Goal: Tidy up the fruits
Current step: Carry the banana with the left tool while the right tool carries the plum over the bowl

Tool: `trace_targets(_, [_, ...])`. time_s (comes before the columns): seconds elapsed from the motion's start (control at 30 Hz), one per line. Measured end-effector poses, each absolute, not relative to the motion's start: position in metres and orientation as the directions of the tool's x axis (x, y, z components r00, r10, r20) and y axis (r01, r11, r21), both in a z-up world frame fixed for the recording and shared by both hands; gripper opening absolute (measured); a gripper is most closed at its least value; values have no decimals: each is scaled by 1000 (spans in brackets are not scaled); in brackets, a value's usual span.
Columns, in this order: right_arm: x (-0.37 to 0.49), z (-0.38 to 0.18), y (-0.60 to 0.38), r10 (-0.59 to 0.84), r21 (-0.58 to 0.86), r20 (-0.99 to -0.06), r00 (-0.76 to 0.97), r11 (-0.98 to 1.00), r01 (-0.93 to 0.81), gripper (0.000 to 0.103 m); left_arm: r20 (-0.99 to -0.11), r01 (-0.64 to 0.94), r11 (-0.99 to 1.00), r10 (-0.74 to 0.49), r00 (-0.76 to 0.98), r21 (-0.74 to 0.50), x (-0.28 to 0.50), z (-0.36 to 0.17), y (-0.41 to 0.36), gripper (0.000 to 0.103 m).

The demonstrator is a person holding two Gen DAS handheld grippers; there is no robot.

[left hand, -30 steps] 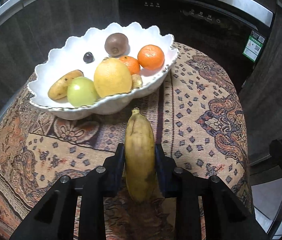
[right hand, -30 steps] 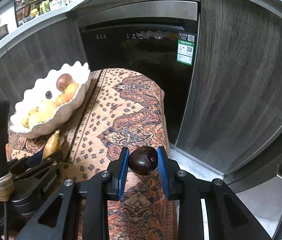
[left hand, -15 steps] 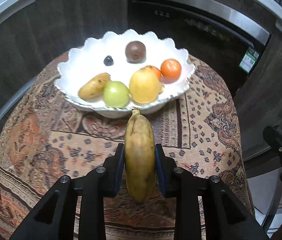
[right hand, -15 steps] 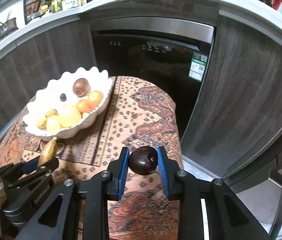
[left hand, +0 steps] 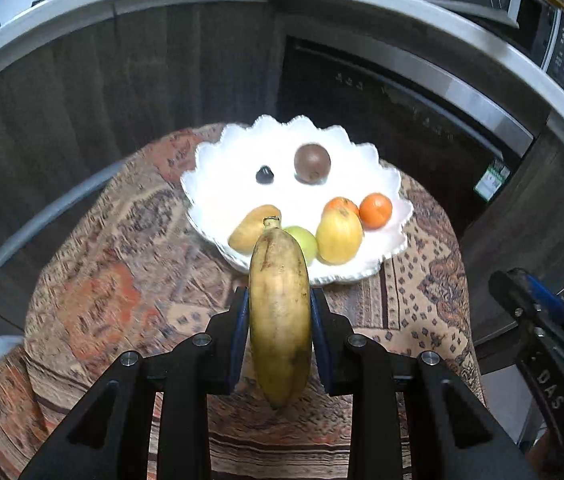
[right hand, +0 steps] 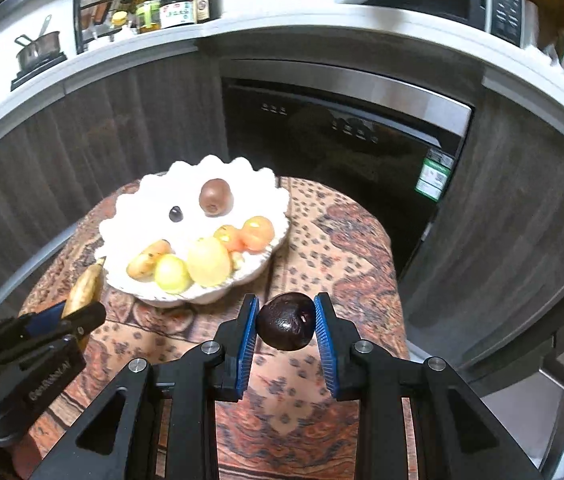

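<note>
Left tongs [left hand: 279, 312] pinch a speckled banana [left hand: 279, 316]; right tongs [right hand: 286, 326] a glossy dark fruit [right hand: 286, 326].

A: Light? Dim kitchen, warm cast. The bowl [left hand: 396, 184] ahead of the left gripper [left hand: 279, 312] is blown out, white with no detail.

B: Same in the right view, bowl [right hand: 277, 200] glaring. Blur?

A: Left view: cloth [left hand: 121, 280] left of the gripper is smeared, bowl edges soft. The banana [left hand: 279, 312] between the fingers is sharp.

B: Right view: the dark fruit [right hand: 286, 321] in the right gripper [right hand: 286, 321] is crisp with small highlights on top. The oven [right hand: 346, 132] beyond has a faint reflection.

A: Edges?

B: Heavy fisheye, counter [right hand: 322, 20] bows into an arc, corners black.
</note>
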State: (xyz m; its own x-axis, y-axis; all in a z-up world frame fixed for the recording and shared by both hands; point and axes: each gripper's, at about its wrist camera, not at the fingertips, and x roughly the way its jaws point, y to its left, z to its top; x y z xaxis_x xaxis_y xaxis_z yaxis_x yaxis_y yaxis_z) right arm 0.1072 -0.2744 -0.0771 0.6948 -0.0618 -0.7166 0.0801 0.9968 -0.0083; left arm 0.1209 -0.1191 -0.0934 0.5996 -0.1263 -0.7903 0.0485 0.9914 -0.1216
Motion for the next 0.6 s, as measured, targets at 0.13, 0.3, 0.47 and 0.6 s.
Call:
trace_targets(0.13, [117, -71, -256, -44, -3, -707, 706, 998, 59, 30, -770, 75, 991, -136, 623, -114, 132, -79, -103, 29])
trace_targets(0.3, [134, -68, -240, -21, 14, -701, 713, 999, 44, 30, -762, 155, 985, -161, 627, -80, 152, -68, -95, 29])
trace_targets(0.47, [154, -69, -229, -5, 29, -700, 714, 999, 35, 30, -751, 207, 978, -166, 640, -40, 172, -64, -89, 29])
trace_targets(0.6, [172, -68, -221, 1, 30, -696, 718, 999, 27, 30, -748, 271, 962, -201, 632, -29, 194, -67, -88, 29])
